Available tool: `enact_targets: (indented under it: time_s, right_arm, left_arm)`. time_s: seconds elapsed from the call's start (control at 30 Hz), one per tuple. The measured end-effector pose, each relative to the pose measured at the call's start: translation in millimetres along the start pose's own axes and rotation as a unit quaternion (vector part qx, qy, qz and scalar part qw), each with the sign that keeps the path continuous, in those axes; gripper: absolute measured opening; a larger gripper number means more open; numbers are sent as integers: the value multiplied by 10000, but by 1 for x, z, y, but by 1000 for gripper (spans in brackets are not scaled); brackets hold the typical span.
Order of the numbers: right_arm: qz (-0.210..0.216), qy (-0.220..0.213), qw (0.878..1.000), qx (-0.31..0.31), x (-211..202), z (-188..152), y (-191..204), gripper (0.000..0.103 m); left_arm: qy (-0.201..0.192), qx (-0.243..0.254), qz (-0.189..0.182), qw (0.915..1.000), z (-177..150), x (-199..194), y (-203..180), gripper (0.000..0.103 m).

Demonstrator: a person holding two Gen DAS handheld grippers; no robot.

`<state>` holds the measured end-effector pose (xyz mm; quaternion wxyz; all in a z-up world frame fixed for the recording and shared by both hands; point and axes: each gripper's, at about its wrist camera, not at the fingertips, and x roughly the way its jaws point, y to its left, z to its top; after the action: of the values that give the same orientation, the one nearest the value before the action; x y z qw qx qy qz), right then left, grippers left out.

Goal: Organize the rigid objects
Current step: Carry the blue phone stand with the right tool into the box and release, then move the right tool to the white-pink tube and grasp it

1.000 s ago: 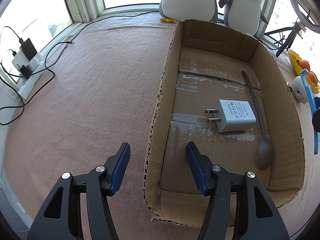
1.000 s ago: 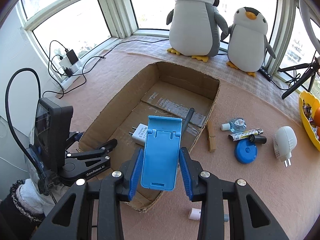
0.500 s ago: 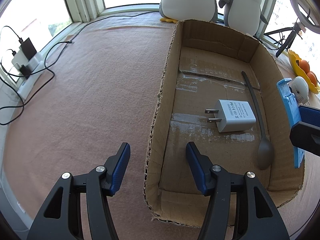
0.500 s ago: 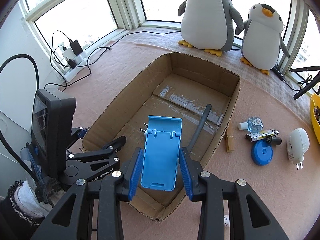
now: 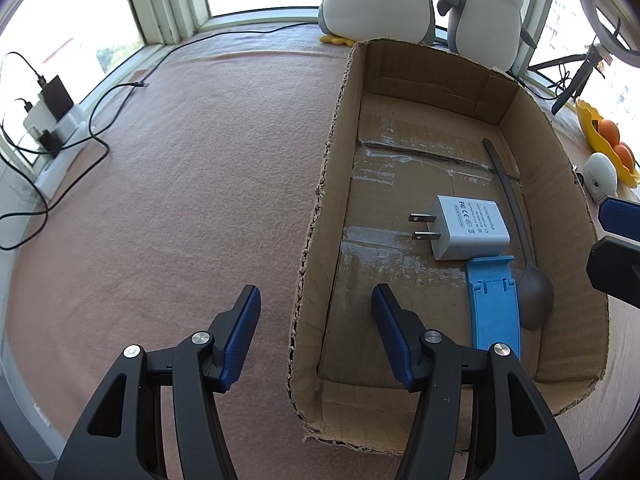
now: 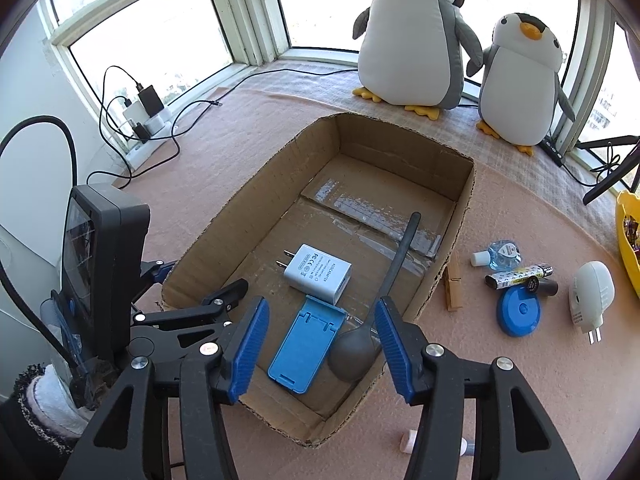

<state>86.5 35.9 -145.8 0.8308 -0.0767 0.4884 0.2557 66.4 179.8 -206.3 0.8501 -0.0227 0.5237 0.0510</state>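
A blue phone stand lies flat on the floor of the open cardboard box, next to a white plug adapter and a grey spoon. The stand also shows in the left wrist view, with the adapter, the spoon and the box wall. My right gripper is open and empty above the stand. My left gripper is open and empty, straddling the box's left wall near its front corner.
Right of the box on the pink mat lie a clothespin, a small bottle, a battery, a blue lid and a white plug device. Two plush penguins stand behind. Cables and a power strip lie left.
My right gripper has opened and let go of the blue phone stand, which now lies on the box floor. The left gripper has not moved.
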Motion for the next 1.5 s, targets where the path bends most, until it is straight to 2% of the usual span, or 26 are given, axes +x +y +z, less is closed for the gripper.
enact_targets:
  time_s: [0.37,0.67,0.9,1.03,1.2,1.5]
  right_arm:
    - [-18,-73,9999,119,-13,-5,-15,52]
    - [-1,-35,9997,255,-39,-25,-58,52]
    - [41,238,9993,-282,-52,-47,-78,52]
    - [357,571,9960,-583,-49,-58,-81,52]
    - [206,903,9900,-1063,-38,-72,-79,52]
    - [55,1304,9800,-1504,-8,-85,-70,52]
  left_arm:
    - [-2,18,12,10000,0,0,-1,59]
    - [-5,40,23,10000,0,0,-1,59]
    - [-3,48,36,10000,0,0,-2,59]
    - [6,44,52,10000,1,0,-2,59]
    - [14,37,78,10000,1,0,-3,59]
    - [45,9,73,10000,-1,-1,-2,59]
